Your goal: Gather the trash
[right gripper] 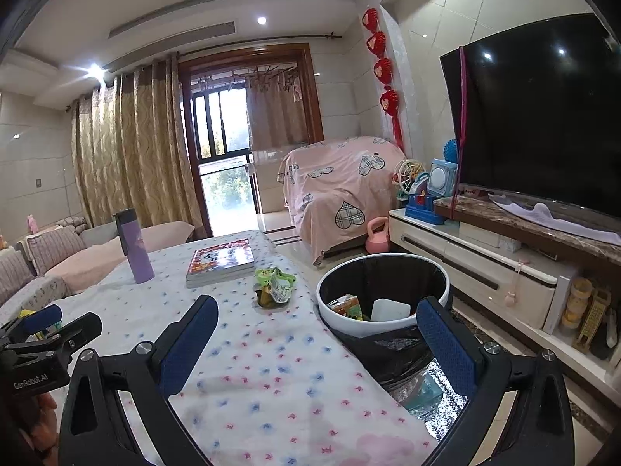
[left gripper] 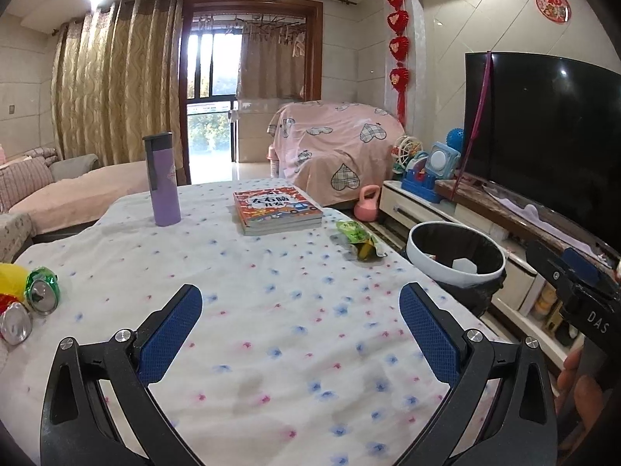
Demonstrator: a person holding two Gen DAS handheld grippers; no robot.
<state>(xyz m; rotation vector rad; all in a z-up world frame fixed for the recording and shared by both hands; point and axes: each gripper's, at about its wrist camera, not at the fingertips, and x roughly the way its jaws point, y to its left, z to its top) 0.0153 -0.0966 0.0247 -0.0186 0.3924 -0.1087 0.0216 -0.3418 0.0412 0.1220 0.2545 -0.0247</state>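
Left wrist view | both tools spread, empty: left tool (left gripper: 300, 303), right tool (right gripper: 316, 320) | between pickups | next: green wrapper (left gripper: 359, 239) at one o'clock, then bin (right gripper: 322, 303)

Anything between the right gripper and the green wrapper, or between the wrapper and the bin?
Nothing visible. The right gripper is open over bare tablecloth, with the green wrapper ahead. The bin stands open beside the table edge, right of the wrapper.

Home living room: sofa (left gripper: 70, 190), television (left gripper: 543, 124), curtains (left gripper: 116, 77), cloth-covered table (left gripper: 271, 310).
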